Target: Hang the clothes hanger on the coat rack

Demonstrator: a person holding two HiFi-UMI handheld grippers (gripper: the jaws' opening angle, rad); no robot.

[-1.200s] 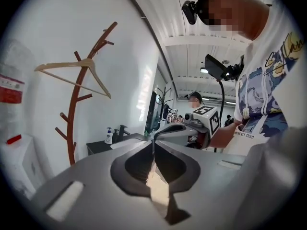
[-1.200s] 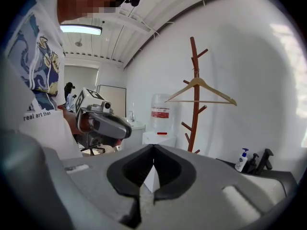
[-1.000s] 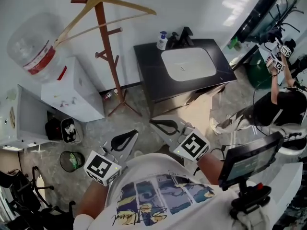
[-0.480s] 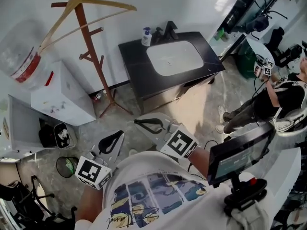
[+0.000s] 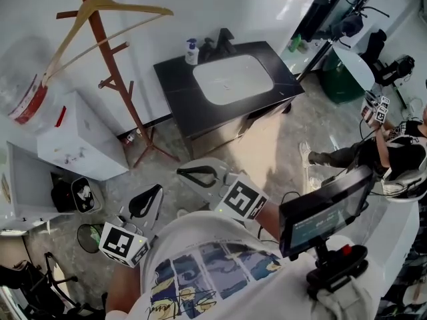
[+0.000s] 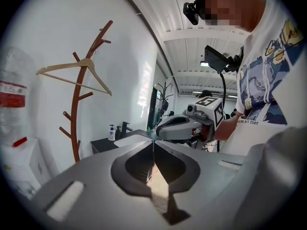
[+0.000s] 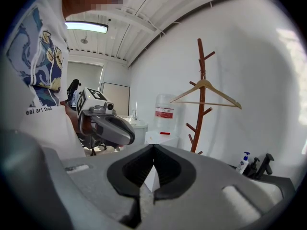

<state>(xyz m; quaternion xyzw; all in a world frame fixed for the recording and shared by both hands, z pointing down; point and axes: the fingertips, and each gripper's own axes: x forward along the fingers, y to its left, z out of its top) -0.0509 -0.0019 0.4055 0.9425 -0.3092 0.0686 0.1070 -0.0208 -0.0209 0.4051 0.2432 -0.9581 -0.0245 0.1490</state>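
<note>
The hanger [image 5: 133, 6] already hangs by its hook from an upper peg of the rack [image 7: 200, 63], tilted, with one arm low toward the wall. It looks like bare wood: probably light, stiff and rather smooth, so an arm close to the hook would be the surest place to pinch. The left gripper [image 6: 153, 143] and right gripper [image 7: 153, 146] sit at the person's waist, well apart from it, each with jaws closed together on nothing.
</note>
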